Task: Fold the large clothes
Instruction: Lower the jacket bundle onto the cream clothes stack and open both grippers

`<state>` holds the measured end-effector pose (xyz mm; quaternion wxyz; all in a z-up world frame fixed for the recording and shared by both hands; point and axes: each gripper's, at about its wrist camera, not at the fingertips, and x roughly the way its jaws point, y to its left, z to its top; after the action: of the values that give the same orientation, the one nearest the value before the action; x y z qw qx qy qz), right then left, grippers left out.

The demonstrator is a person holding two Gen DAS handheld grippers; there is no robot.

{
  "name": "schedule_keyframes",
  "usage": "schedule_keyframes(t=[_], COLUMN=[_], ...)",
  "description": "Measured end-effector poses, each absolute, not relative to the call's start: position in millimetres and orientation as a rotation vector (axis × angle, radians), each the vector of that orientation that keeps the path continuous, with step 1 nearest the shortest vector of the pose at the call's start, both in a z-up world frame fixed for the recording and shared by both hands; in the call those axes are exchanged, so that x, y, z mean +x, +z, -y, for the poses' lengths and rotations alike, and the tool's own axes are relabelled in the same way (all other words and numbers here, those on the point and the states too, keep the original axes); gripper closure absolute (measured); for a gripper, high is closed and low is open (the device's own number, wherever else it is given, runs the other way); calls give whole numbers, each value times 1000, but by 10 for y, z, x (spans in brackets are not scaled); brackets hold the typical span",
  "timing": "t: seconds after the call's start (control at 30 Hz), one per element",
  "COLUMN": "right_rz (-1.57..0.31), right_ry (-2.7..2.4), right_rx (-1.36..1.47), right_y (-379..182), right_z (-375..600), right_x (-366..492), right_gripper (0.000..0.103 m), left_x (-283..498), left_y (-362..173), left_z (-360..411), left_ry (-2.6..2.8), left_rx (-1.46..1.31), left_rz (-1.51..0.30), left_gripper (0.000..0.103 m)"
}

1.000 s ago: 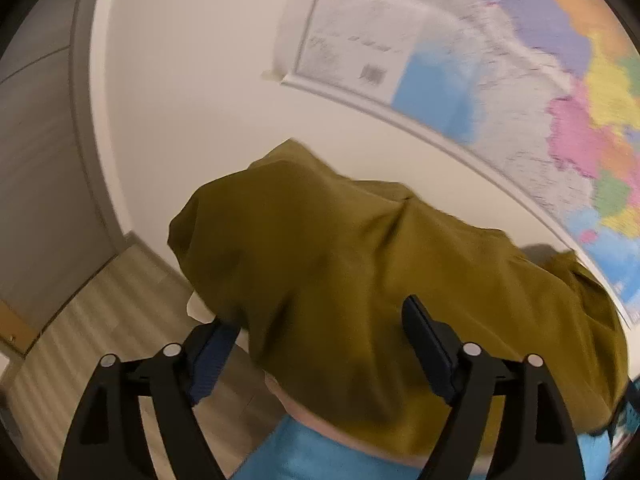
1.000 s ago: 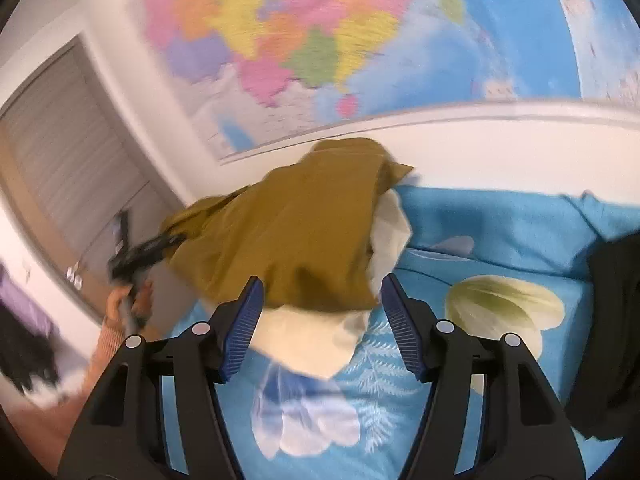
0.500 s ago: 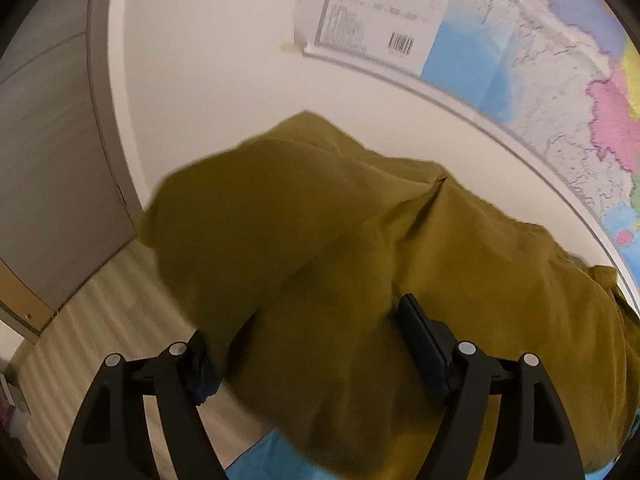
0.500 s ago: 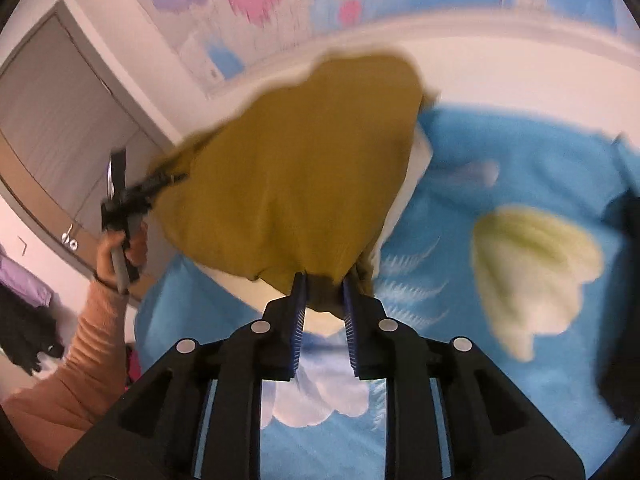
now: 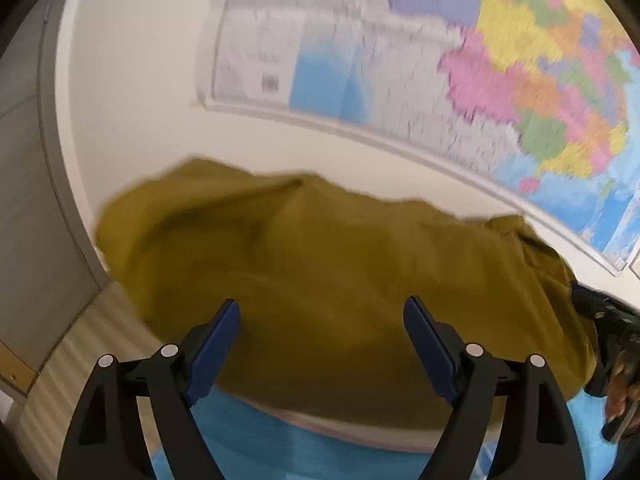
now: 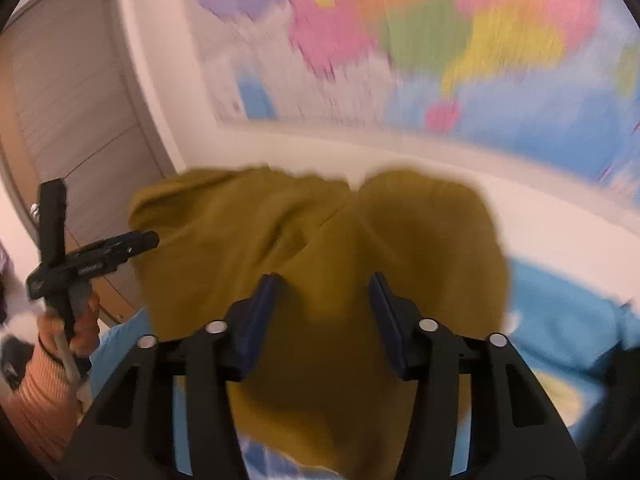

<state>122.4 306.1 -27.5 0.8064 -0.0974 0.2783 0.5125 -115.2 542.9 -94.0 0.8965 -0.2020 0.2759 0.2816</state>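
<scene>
Both claws gape over the olive garment (image 5: 340,272)

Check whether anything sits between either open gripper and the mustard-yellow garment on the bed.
Nothing visible does. The mustard-yellow garment fills the space directly ahead of the left gripper, and in the right wrist view it lies right between the open fingers of the right gripper. Both frames are motion-blurred, so actual contact cannot be judged.
</scene>
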Motion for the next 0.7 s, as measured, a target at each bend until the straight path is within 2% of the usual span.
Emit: schedule_keyframes(t=[0.2,0.3,0.6,0.67,0.7], right_rz=[-647,-636,-507,-487,-482], right_ry=[1115,1146,1160,1147,1150], right_rx=[-198,-149,-220,-255,-283], right_y=[-340,-270,-362,-415,-458], right_z=[-2956,-2753,-2423,-2451,-2507], right_x=[1291,1231,853,782,764], right_gripper=[54,47,46,45,41], left_x=[-860,-893,-1091,-1105,-1110], left_y=[-1170,-1135,-963,-935,-921], left_z=[-5533,-5529,-5106,-5012,-4953], left_ry=[654,666,642,641,634], left_rx=[-370,-365,-311,-301,-293], left_rz=[-628,-624,-562,-549,-541], left_gripper=[20,20,20,17,16])
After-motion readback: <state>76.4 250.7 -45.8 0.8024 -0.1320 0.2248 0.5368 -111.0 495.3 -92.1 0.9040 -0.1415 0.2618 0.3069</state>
